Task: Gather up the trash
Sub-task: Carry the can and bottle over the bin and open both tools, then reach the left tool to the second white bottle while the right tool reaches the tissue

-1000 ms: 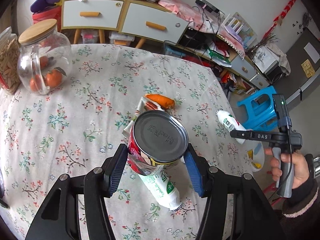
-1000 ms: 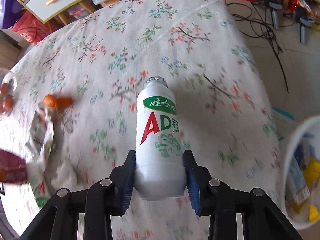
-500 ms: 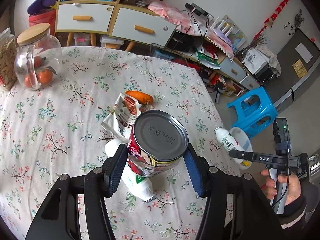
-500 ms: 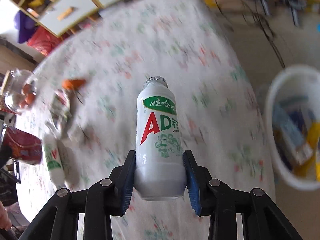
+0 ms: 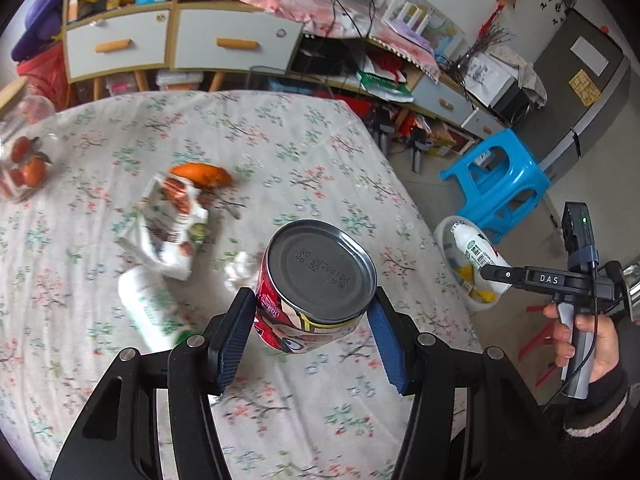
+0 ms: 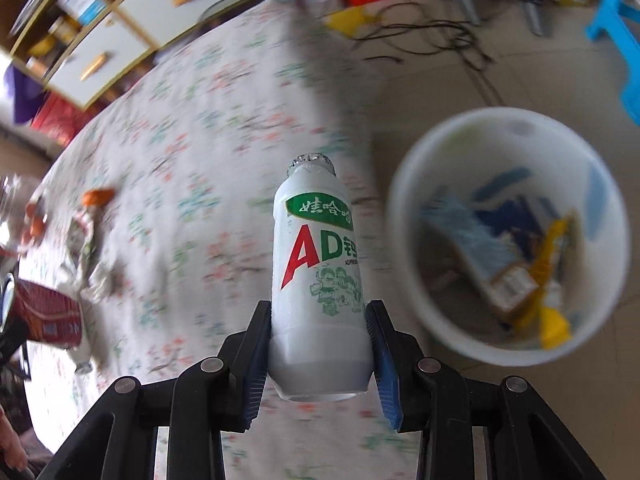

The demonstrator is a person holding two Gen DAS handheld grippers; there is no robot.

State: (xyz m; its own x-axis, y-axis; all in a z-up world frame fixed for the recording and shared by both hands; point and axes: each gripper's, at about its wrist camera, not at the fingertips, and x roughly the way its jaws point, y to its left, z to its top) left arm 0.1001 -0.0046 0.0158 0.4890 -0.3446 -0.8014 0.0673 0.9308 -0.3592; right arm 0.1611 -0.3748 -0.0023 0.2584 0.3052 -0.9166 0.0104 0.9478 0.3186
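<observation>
My left gripper (image 5: pixel 316 336) is shut on a red tin can (image 5: pixel 316 284) and holds it above the floral table. My right gripper (image 6: pixel 320 352) is shut on a white AD milk bottle (image 6: pixel 318 264), held near the table's edge, just left of the white trash bin (image 6: pixel 404 216) on the floor. In the left wrist view the right gripper (image 5: pixel 496 274) holds that bottle (image 5: pixel 476 244) over the bin (image 5: pixel 442 232). On the table lie a crumpled snack wrapper (image 5: pixel 172 224), another white bottle (image 5: pixel 150 312), a tissue (image 5: pixel 244 272) and an orange peel (image 5: pixel 200 174).
A glass jar of oranges (image 5: pixel 24 160) stands at the table's left. A blue stool (image 5: pixel 496 184) stands on the floor behind the bin. A cabinet with drawers (image 5: pixel 180 44) and cluttered shelves stand behind the table. The bin holds several wrappers.
The right gripper has carried the AD bottle off the table toward the bin, which now looms larger. The left gripper with the can has moved right and pulled back from the table items.
</observation>
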